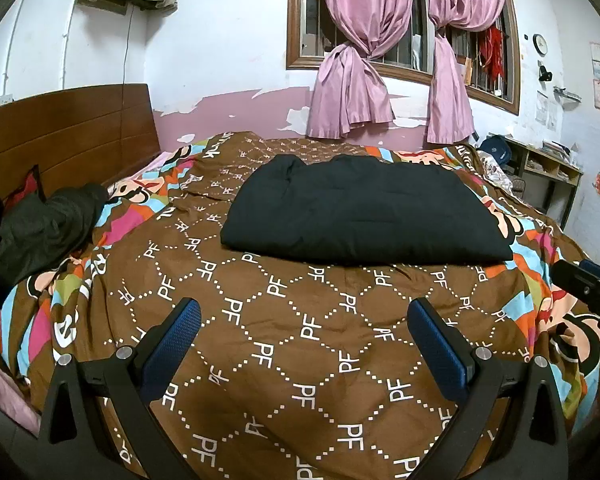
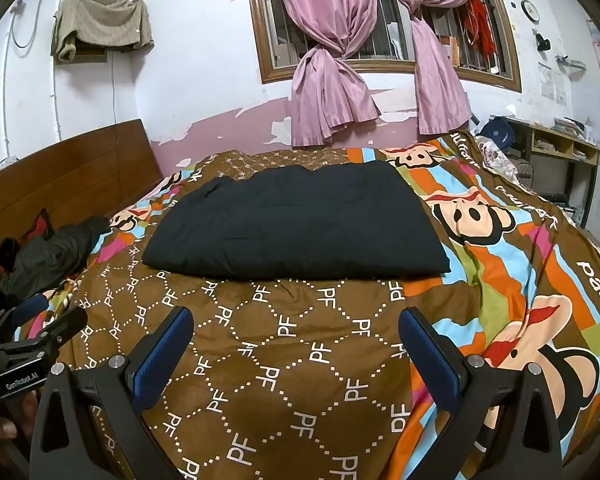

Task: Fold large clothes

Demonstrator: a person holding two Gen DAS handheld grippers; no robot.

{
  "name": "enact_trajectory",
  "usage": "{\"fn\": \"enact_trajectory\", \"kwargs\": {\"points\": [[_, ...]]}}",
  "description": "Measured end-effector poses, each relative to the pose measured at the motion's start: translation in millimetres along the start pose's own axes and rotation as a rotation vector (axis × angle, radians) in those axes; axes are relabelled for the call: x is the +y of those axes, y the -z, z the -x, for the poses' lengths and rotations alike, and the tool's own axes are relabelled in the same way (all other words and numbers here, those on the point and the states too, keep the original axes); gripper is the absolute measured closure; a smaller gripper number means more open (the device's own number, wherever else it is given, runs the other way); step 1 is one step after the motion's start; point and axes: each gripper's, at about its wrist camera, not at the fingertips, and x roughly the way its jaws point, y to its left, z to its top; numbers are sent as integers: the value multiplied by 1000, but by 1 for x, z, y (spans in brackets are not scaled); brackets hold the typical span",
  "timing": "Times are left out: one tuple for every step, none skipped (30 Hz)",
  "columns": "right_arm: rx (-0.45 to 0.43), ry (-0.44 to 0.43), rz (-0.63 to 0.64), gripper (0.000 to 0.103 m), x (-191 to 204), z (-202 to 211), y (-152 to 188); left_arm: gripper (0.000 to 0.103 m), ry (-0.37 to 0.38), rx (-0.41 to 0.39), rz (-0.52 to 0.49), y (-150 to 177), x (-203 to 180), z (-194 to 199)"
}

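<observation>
Left wrist: smooth rectangular black garment point(image 1: 364, 208)

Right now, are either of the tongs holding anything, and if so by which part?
Nothing is held. The left tongs and the right tongs are both open over the bedspread, short of the folded black garment.

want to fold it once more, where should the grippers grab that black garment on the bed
Judging by its pose, take the black garment at its two near corners, coming in low from the near side. Its thick near edge lies straight across the quilt, facing both open grippers, left and right.
</observation>
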Motion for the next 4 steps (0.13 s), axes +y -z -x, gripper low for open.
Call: {"fn": "enact_trajectory", "kwargs": {"points": [[3, 0, -1, 0, 0, 0, -1, 2, 1, 0, -5, 0, -1, 1], [5, 0, -2, 0, 0, -1, -1, 2, 0, -1, -8, 0, -1, 1], [6, 0, -4, 0, 0, 0, 0, 2, -2, -1, -11, 0, -2, 1], [6, 0, -4, 0, -1, 0, -1, 2, -5, 0, -13, 0, -2, 0]]}}
